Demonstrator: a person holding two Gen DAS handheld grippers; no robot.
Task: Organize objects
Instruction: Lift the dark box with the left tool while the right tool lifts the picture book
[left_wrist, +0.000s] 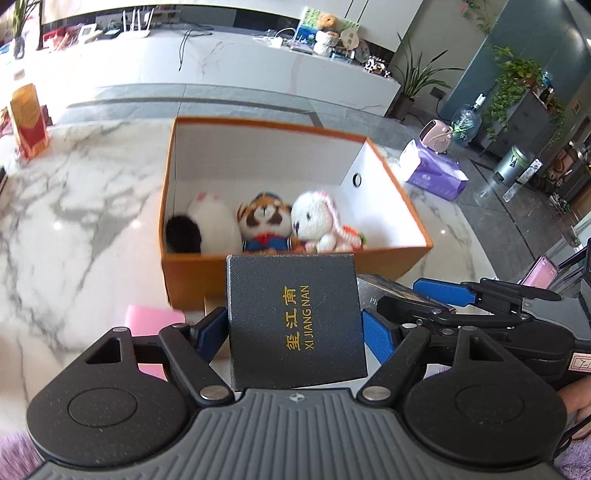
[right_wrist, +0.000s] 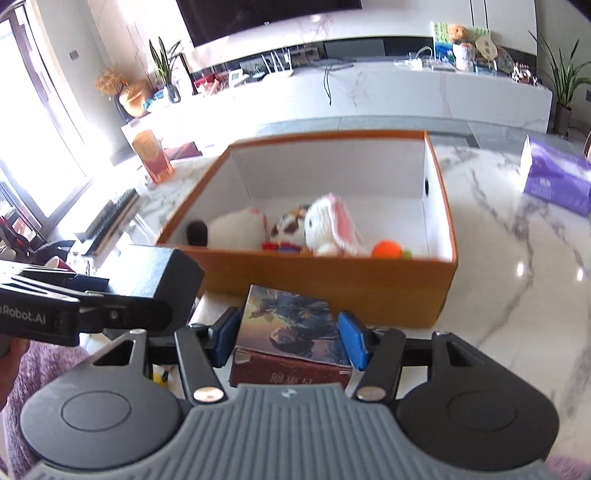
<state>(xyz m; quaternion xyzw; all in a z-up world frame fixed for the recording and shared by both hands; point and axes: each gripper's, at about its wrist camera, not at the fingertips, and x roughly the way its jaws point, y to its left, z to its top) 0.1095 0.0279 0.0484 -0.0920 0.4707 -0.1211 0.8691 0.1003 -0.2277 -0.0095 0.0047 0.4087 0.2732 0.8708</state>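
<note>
- left gripper (left_wrist: 295, 328) clamps the dark box (left_wrist: 295, 317); carry it forward over the orange box (left_wrist: 258, 273) wall, clear of the 3 plush toys (left_wrist: 266, 221).
- right gripper (right_wrist: 288, 336) pinches the picture box (right_wrist: 291, 325); keep it level.

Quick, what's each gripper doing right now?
Left gripper: shut on the black box.
Right gripper: shut on the picture box.

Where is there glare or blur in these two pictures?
Left wrist view: the marble table glares at far left; the black box is sharp. Right wrist view: the window is blown out; the white rabbit looks blurred.
</note>
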